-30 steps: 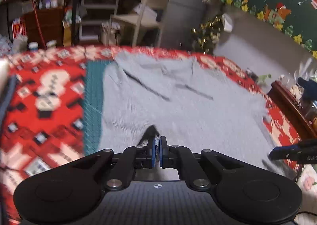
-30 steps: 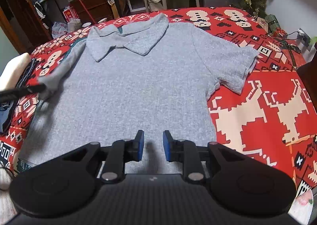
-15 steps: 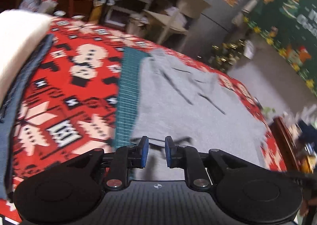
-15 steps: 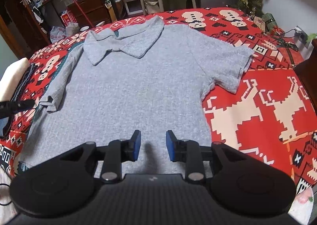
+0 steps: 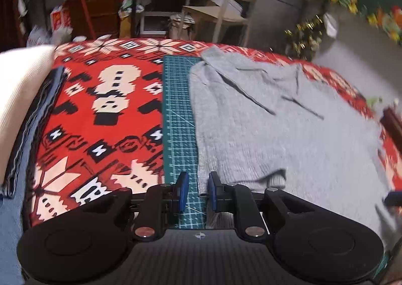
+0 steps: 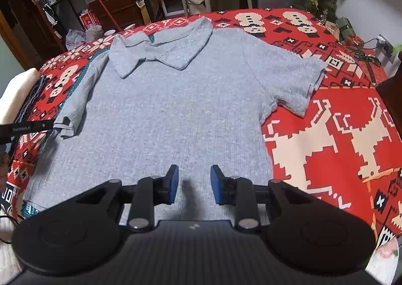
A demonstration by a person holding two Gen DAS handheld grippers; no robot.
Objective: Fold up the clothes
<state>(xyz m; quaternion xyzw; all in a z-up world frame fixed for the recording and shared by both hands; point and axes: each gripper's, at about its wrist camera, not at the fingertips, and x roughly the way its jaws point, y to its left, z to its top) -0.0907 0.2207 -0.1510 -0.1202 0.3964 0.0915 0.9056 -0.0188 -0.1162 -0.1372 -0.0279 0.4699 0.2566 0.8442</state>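
A grey ribbed short-sleeved polo shirt (image 6: 173, 99) is lying flat, collar away from the cameras, on a red and cream patterned blanket (image 6: 334, 139), partly over a green gridded cutting mat (image 5: 177, 119). The left gripper (image 5: 197, 190) is hovering at the shirt's sleeve edge, jaws apart, gripping nothing. The right gripper (image 6: 194, 184) is hanging over the hem, jaws parted, empty.

Both grippers, left gripper (image 5: 196, 190) and right gripper (image 6: 194, 184), are matte black plastic: blue pads, silver screws, round side discs, ribbed body.
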